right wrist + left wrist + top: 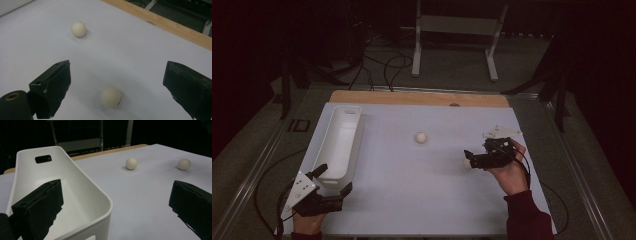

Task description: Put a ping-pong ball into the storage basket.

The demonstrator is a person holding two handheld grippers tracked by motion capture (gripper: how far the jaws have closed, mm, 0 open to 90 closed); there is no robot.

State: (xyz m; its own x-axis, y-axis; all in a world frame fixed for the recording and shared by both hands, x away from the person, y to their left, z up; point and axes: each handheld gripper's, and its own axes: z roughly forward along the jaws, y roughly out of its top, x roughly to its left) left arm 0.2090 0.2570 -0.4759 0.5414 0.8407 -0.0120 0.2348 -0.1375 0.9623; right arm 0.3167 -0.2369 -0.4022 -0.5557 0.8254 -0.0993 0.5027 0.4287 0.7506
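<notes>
Right tool (117, 85) wide open over near smooth cream ball (111, 97) on matte white surface (125, 50), not touching, 2nd ball (79, 29) mid-surface, left tool (110, 205) open, one jaw inside glossy white plastic bin (82, 185).

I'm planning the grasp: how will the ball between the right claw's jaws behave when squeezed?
The ball is round and smooth on a flat white table, so it likely rolls if nudged off-centre. It looks small and light, probably stiff. The right claw stands open around it.
</notes>
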